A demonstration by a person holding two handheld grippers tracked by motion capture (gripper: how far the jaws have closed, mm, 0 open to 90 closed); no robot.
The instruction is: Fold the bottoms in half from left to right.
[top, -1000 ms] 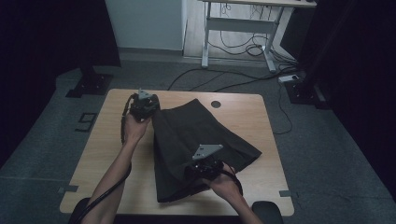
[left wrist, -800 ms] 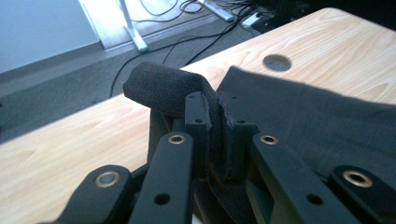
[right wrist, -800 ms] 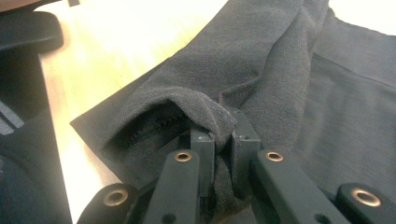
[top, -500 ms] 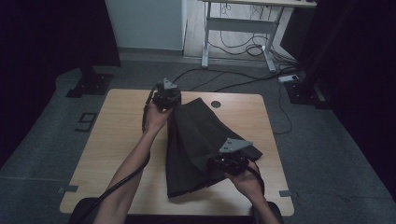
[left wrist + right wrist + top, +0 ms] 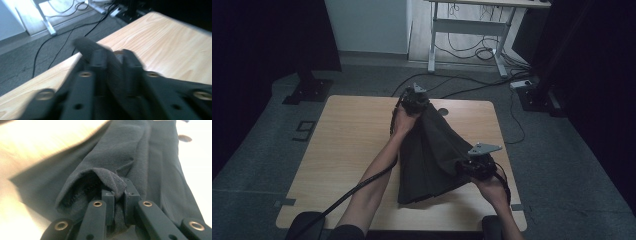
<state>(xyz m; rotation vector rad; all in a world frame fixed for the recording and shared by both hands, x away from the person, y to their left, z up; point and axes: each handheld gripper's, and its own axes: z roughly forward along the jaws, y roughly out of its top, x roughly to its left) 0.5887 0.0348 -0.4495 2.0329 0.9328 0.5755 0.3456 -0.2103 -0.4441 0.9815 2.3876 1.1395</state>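
A dark cloth garment lies folded lengthwise on the wooden table, running from the far middle toward the near edge. My left gripper holds its far end at the table's back edge, shut on a pinch of the cloth. My right gripper sits at the garment's right side, shut on a rolled hem of the cloth. Between the two grippers the fabric is drawn into long folds.
A round grommet hole sits in the table near the far edge. Beyond the table are a white desk frame, floor cables and black stands. Bare wood lies to the left of the garment.
Both grippers have carried the garment rightward and away from me. The left gripper went from the left-middle of the table to its far edge; the cloth has narrowed into a long fold.
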